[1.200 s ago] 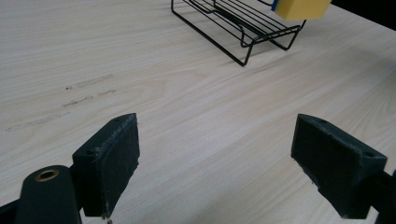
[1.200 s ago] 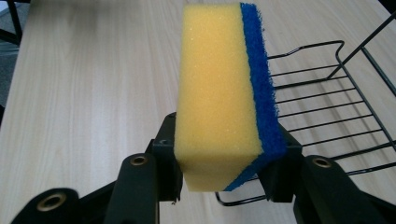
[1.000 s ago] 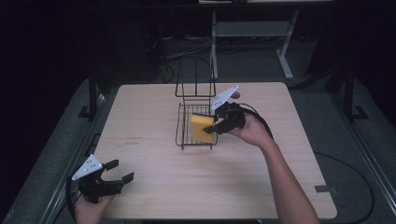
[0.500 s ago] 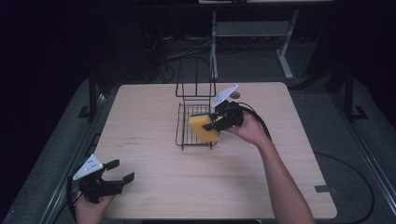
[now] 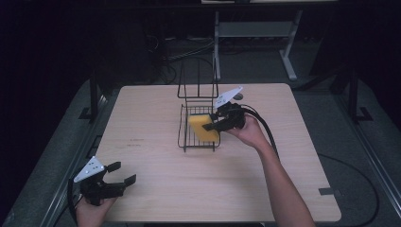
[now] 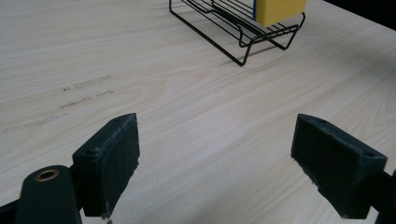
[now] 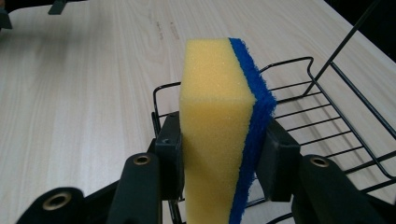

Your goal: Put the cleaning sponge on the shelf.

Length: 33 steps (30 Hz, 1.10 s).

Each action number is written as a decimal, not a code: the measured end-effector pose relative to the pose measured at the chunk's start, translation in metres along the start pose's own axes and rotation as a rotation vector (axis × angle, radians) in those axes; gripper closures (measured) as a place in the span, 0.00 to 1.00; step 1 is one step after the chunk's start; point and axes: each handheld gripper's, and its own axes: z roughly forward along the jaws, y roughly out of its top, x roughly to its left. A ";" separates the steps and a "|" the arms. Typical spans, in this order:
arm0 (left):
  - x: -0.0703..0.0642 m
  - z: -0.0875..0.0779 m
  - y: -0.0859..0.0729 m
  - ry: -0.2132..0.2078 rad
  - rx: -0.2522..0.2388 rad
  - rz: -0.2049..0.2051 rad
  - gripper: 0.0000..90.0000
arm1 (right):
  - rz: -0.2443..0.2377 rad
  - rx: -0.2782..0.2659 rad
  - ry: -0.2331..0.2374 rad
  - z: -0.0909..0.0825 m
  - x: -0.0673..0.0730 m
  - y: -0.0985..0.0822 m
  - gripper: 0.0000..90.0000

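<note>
From my end: wooden table [image 5: 156, 118], black wire rack [image 5: 197, 124] mid-table. My right tool [image 5: 212, 124] is clamped on the yellow-blue sponge [image 7: 222, 126] over the rack; left tool [image 5: 122, 174] sits spread wide near the table's front-left corner.

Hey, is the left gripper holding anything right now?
No, the left gripper has its jaws spread wide over the bare table, with nothing between them.

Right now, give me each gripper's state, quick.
Left gripper: open, holding nothing.
Right gripper: shut on the yellow foam sponge with blue scouring side.
</note>
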 end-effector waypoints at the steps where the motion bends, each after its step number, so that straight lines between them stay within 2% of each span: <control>1: 0.000 0.000 0.000 0.000 0.000 0.000 0.16 | 0.010 -0.007 0.005 0.001 -0.001 -0.001 0.64; 3: 0.000 0.000 0.000 0.000 0.000 0.000 0.16 | 0.019 -0.033 0.013 0.003 -0.003 -0.002 0.64; 6: 0.000 0.000 0.000 -0.001 0.001 -0.001 0.16 | 0.019 -0.042 0.010 0.008 -0.004 -0.006 0.64; 14: 0.000 0.001 0.000 -0.002 0.001 0.000 0.16 | 0.046 -0.081 0.009 0.007 -0.008 -0.016 0.62; 17: 0.000 0.001 0.000 -0.003 0.001 0.000 0.16 | 0.078 -0.090 0.024 0.004 -0.011 -0.022 0.62; 23: 0.000 0.001 0.000 -0.003 0.002 -0.001 0.16 | 0.055 -0.065 0.027 0.003 -0.009 -0.022 0.62; 27: 0.000 0.000 0.000 -0.001 0.000 -0.002 0.16 | 0.060 -0.049 0.039 0.002 -0.008 -0.025 0.62; 30: 0.001 0.001 0.000 -0.001 0.002 -0.002 0.16 | 0.050 -0.048 0.019 0.001 -0.007 -0.029 0.61; 33: 0.000 0.002 0.000 -0.002 0.002 0.000 0.16 | 0.063 -0.027 0.031 0.002 -0.008 -0.033 0.59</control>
